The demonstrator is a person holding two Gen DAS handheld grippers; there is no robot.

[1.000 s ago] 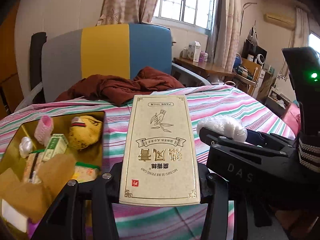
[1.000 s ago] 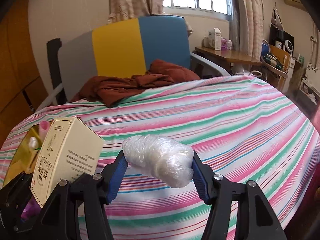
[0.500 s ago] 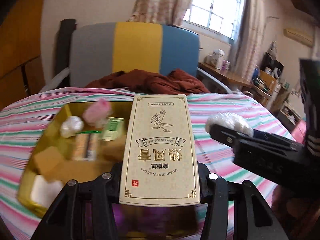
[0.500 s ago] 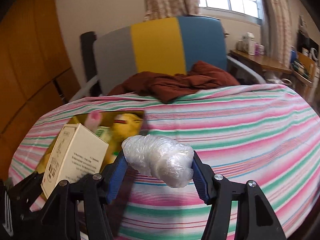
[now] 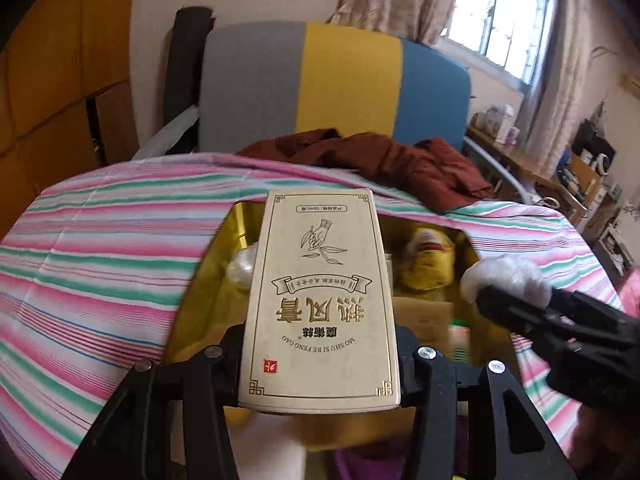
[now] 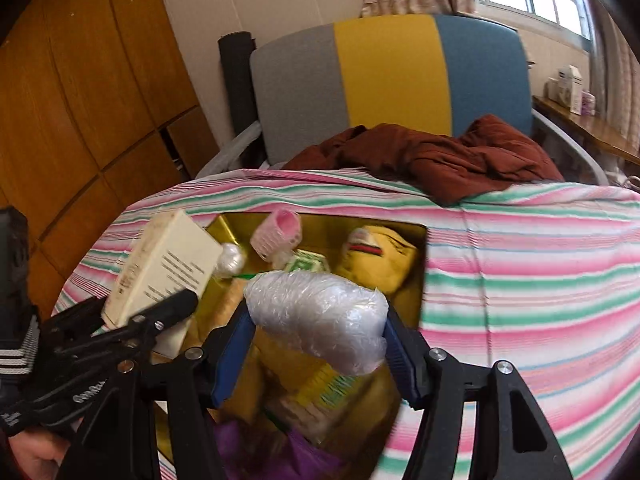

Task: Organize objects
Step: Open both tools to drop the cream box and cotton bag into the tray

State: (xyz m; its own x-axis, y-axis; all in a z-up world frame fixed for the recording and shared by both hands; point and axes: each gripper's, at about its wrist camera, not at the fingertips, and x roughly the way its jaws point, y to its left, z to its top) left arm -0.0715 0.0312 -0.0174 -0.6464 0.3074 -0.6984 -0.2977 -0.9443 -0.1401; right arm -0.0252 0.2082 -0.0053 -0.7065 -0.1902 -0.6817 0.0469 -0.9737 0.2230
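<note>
My left gripper (image 5: 320, 356) is shut on a tall cream box (image 5: 320, 300) with gold Chinese lettering, held over the gold-lined box (image 5: 208, 264) on the striped bed. In the right wrist view the same cream box (image 6: 164, 264) hangs at the left over the gold box (image 6: 224, 228). My right gripper (image 6: 318, 344) is shut on a crumpled clear plastic bundle (image 6: 320, 316), also above the gold box. That bundle (image 5: 504, 276) shows at the right of the left wrist view. Inside the gold box lie a yellow pouch (image 6: 380, 256), a pink roller (image 6: 278, 234), a small white ball (image 6: 232, 260) and other packets.
The striped pink and green bedcover (image 6: 520, 272) spreads to the right. A dark red garment (image 6: 432, 156) lies at the far edge against a grey, yellow and blue headboard (image 6: 392, 76). Wooden cupboards (image 6: 72, 120) stand left, a cluttered desk (image 5: 532, 164) and window right.
Both grippers have swung left with their loads, from over the bare bedcover to above the gold box. The box now sits under both grippers. Neither grip has changed.
</note>
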